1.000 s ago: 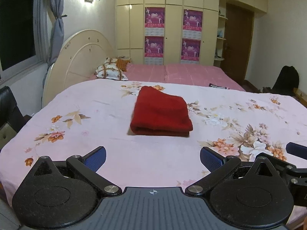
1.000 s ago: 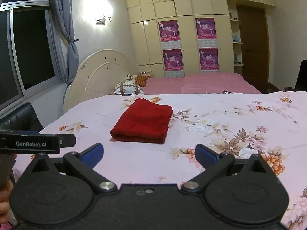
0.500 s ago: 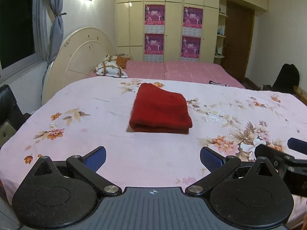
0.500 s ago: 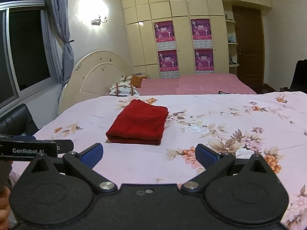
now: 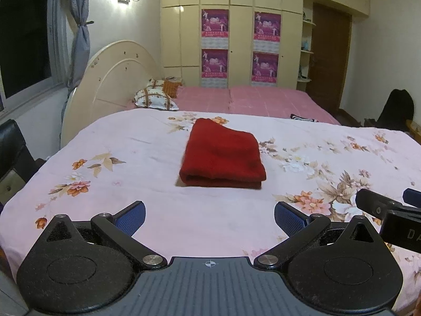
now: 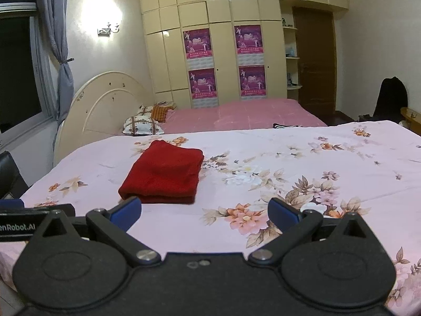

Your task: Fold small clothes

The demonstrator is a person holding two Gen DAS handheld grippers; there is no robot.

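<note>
Red garment (image 5: pixel 223 153), folded into a thick rectangle, is seen lying flat on a pale pink floral bedsheet (image 5: pixel 147 184), left of centre on the near bed, with its folded edge turned toward the cameras. Left gripper (image 5: pixel 209 217) is held low over the sheet's near edge, its blue-padded fingers (image 5: pixel 130 216) spread wide and nothing gripped between them; the garment lies ahead of it, apart from the pads. Right gripper (image 6: pixel 205 211) is likewise held wide open and empty, its left pad overlapping the garment's near corner in the right wrist view, though contact cannot be told. A second bed under a plain pink cover (image 5: pixel 252 101) is seen behind, with patterned pillows (image 5: pixel 155 98) stacked against a cream arched headboard (image 5: pixel 115 79). A cream wardrobe wall (image 6: pixel 223 15) is hung with four purple posters (image 6: pixel 198 43), whose writing is too small to be read. A lit wall lamp (image 6: pixel 108 28), a tied grey curtain (image 6: pixel 61 60) beside a dark window, a brown door (image 6: pixel 314 60) and a black bag (image 6: pixel 390 97) are also shown. Part of the lettering "enRobot.AI" is read on the left gripper's body at the edge of the right wrist view, and the letters "DA" on the right gripper's body in the left wrist view.
</note>
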